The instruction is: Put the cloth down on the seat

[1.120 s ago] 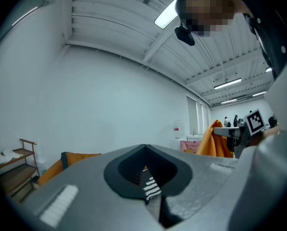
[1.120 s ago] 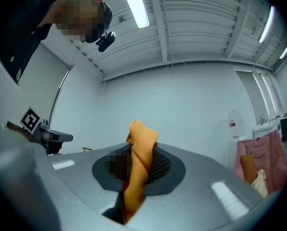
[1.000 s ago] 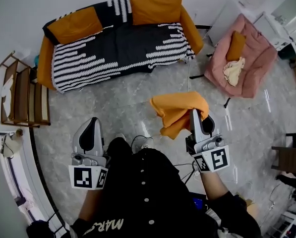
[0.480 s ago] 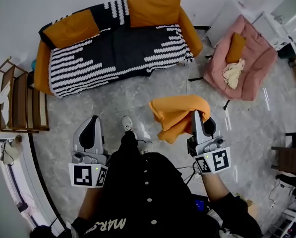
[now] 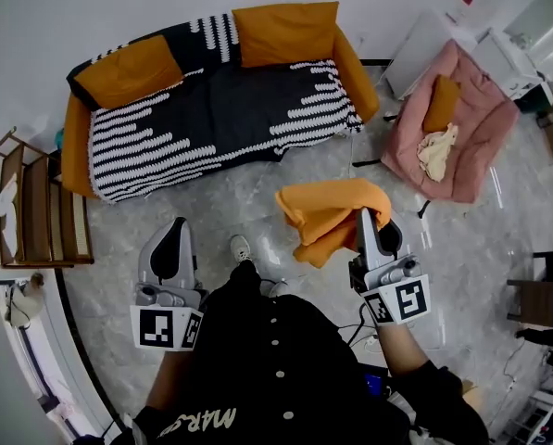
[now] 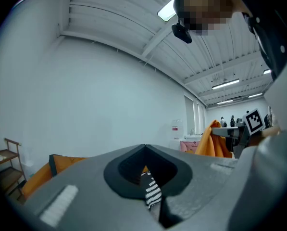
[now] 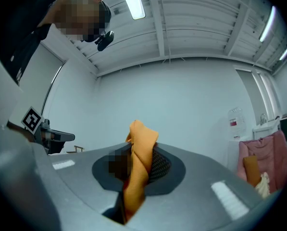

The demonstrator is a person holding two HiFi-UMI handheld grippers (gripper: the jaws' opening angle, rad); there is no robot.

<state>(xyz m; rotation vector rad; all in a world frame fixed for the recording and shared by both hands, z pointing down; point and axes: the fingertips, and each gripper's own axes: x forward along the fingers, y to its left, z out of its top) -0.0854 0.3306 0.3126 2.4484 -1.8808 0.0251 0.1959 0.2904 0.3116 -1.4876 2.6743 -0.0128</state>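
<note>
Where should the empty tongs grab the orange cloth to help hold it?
Probably the free bunched end of the cloth, coming from its left. The right tongs pinch its right end, and the loose folds stick out leftward, toward the left tongs, which are shut and would need opening first.

Staged living room in hall: striped sofa (image 5: 220,100), pink armchair (image 5: 461,123), wooden rack (image 5: 31,202), strip-lit industrial ceiling (image 7: 191,23).

Fingers (image 7: 208,189) pressed together on the orange cloth (image 7: 139,165); a twisted fold stands up at frame centre. Pink armchair (image 7: 264,153) at lower right. Ceiling light (image 7: 132,1) at top, left of centre.
</note>
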